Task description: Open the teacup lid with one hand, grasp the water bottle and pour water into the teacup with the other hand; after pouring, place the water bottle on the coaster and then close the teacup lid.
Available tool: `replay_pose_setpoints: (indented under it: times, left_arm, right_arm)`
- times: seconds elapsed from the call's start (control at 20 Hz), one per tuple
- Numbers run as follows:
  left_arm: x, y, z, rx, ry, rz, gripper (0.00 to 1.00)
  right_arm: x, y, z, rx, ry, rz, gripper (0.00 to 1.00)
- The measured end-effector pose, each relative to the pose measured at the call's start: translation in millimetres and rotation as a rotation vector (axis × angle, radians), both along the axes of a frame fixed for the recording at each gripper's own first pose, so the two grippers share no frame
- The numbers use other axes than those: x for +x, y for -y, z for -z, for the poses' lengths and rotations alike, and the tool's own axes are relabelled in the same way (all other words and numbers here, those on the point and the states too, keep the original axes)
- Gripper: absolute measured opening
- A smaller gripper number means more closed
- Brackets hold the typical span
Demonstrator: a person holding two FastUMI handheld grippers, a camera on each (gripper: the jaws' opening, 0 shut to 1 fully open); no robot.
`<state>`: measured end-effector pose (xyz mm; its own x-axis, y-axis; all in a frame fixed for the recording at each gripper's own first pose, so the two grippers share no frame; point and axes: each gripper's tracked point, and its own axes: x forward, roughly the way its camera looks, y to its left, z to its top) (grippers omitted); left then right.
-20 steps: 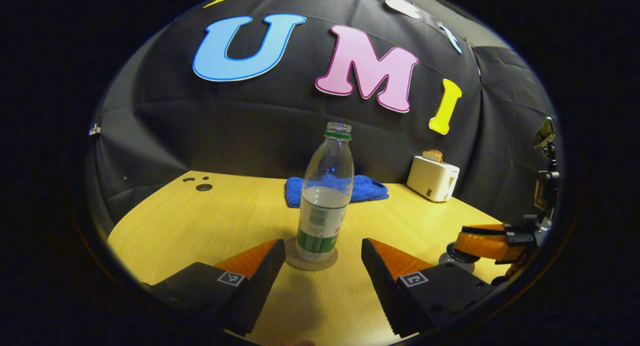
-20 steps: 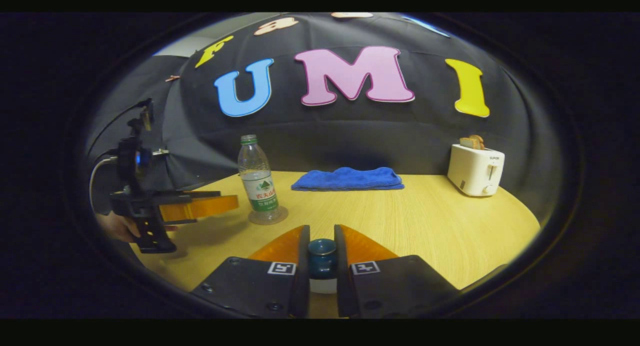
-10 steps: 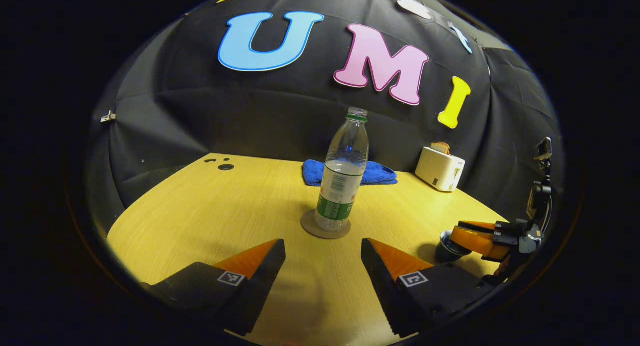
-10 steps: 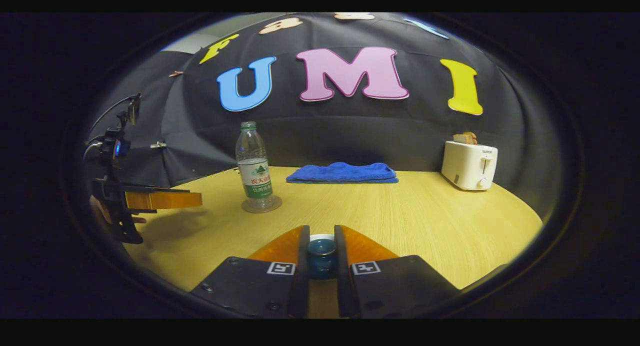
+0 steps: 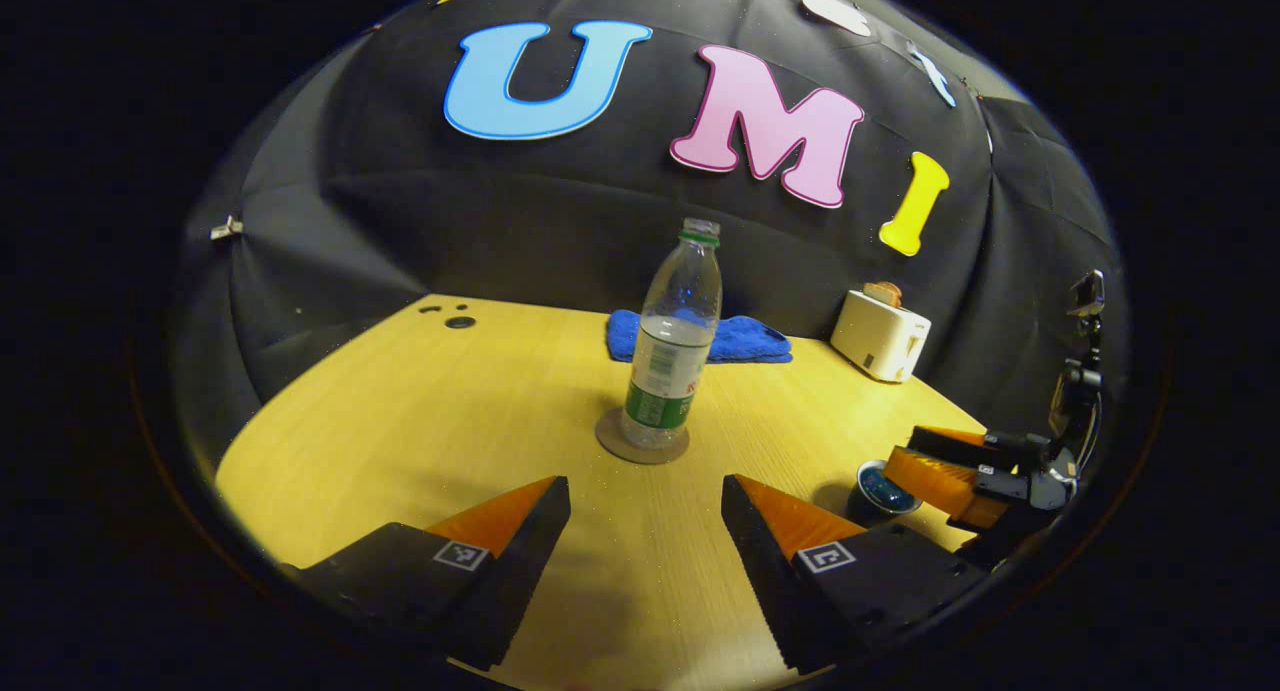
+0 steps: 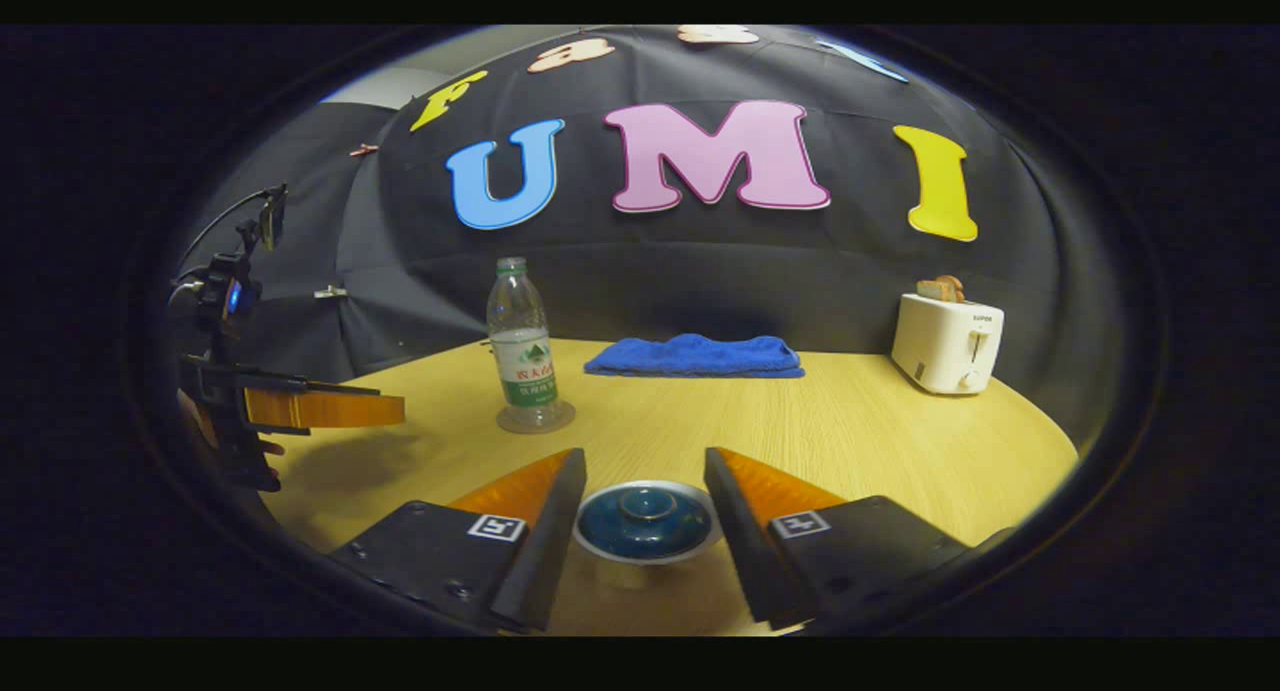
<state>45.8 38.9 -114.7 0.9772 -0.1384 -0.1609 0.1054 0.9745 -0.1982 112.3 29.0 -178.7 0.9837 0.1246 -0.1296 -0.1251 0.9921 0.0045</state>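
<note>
Blue towel (image 6: 695, 356) folded at table (image 6: 880, 441) back; toaster (image 6: 947, 343) right.

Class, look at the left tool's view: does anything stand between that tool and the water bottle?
Nothing visible does. Bare table lies between the open left tool and the water bottle on its coaster.

My left gripper view looks low across the tabletop (image 5: 400, 411) toward the bottle (image 5: 668, 346), fairly near it, wall behind. My right gripper view faces the same wall from right of the bottle (image 6: 522, 349), farther off. Both views share the bottle, towel (image 5: 700, 339) and toaster (image 6: 947, 343).
</note>
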Motion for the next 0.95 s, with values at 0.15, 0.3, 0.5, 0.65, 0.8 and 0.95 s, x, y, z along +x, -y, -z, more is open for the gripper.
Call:
replay_pose_setpoints:
  times: [0.15, 0.3, 0.5, 0.65, 0.8, 0.95]
  left_arm:
    - [-25.2, -12.6, -46.3, 0.067, 0.039, -0.116, 0.96]
    - [-55.5, -2.8, -99.6, 0.065, 0.067, -0.145, 0.96]
    - [-96.8, -0.2, -152.5, 0.097, 0.071, -0.220, 0.96]
    - [-129.5, 6.1, -170.0, 0.169, 0.064, -0.256, 0.95]
    - [-151.7, 32.6, -164.6, 0.128, 0.035, -0.217, 0.96]
    - [-163.3, 45.2, -141.5, 0.089, -0.028, -0.212, 0.95]
  right_arm:
    - [-11.8, 7.4, -45.0, -0.003, 0.030, 0.012, 1.00]
    - [-29.0, 20.9, -88.2, 0.002, 0.047, 0.043, 1.00]
    - [-61.8, 34.2, -127.7, 0.008, 0.036, 0.074, 1.00]
    - [-91.0, 43.7, -145.0, 0.014, 0.025, 0.099, 1.00]
    - [-117.4, 45.7, -145.4, 0.026, -0.008, 0.118, 1.00]
    - [-134.8, 39.2, -138.4, 0.065, -0.068, 0.125, 0.99]
